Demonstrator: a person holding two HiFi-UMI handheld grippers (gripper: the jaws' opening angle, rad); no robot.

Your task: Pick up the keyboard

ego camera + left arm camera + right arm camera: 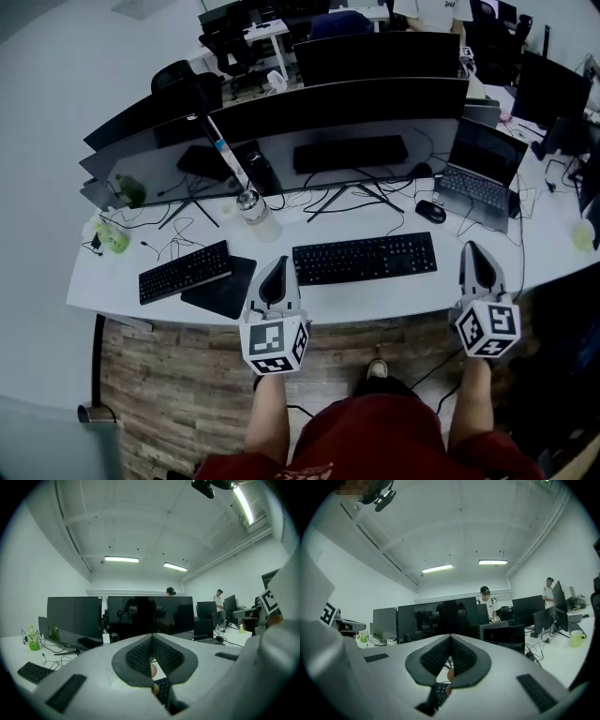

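Black keyboard [364, 258] flat on the white desk [375, 302], two closed grippers flanking it.

Left gripper [277, 267] sits just beside the keyboard's left end, jaws pressed together with nothing between them. Right gripper [472, 251] hangs off the right end with a small gap, jaws also together and empty. Both point level toward the wide monitor [347, 122]. A second keyboard [185, 271] and a dark mouse pad [220, 289] lie further left, and a laptop [478, 173] stands at the right.
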